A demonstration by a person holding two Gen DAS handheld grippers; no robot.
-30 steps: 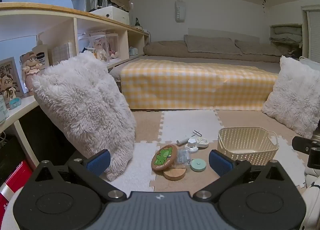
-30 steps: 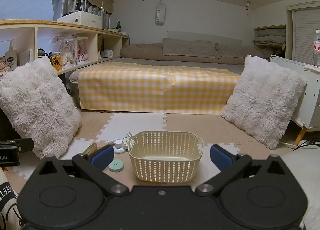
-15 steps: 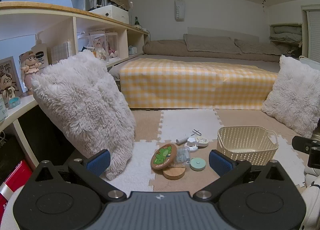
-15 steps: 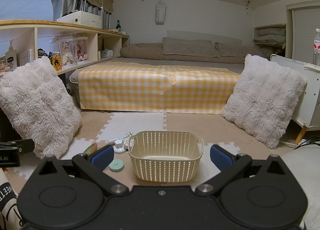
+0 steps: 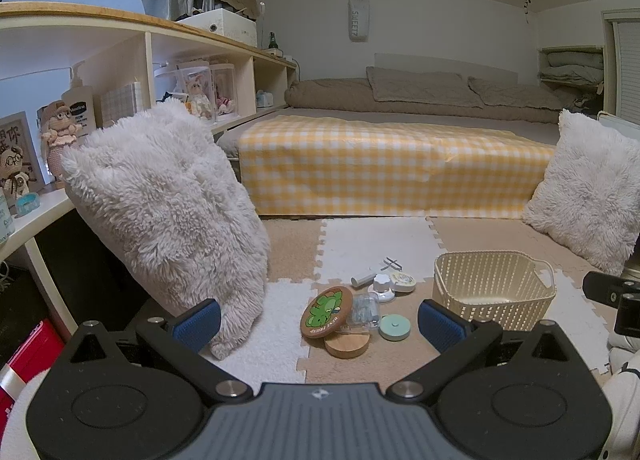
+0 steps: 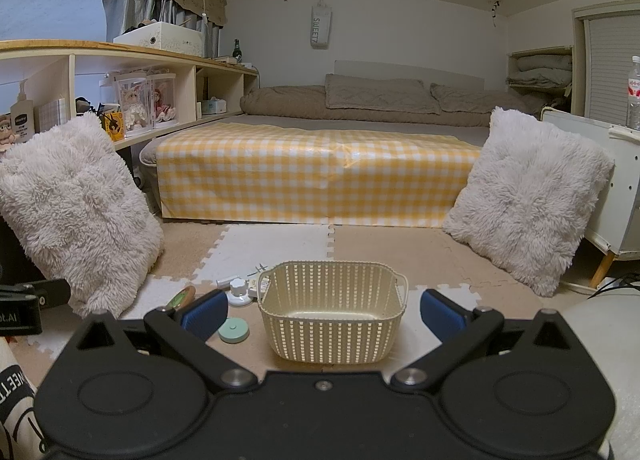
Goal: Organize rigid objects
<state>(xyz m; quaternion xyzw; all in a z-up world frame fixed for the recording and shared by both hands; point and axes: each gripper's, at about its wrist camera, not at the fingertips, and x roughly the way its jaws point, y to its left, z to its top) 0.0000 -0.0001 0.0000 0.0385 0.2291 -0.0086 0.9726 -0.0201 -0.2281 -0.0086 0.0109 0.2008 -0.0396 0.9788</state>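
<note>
A cream plastic basket (image 5: 494,290) (image 6: 332,324) stands empty on the foam floor mat. Left of it lies a cluster of small items: a round disc with a green cartoon (image 5: 327,312), a wooden lid (image 5: 346,346), a clear plastic box (image 5: 363,311), a mint round cap (image 5: 394,327) (image 6: 234,330), a white knob (image 5: 383,285), a small round tin (image 5: 403,279) and a white tube (image 5: 362,279). My left gripper (image 5: 319,320) is open and empty, held above the floor short of the cluster. My right gripper (image 6: 323,310) is open and empty, facing the basket.
A fluffy white pillow (image 5: 168,212) leans against the shelf unit (image 5: 120,72) on the left. A second fluffy pillow (image 6: 528,196) leans at the right by a white cabinet (image 6: 600,188). A bed with a yellow checked cover (image 6: 316,176) fills the back.
Both grippers have barely shifted; the views are nearly the same. Nothing was picked up or released.
</note>
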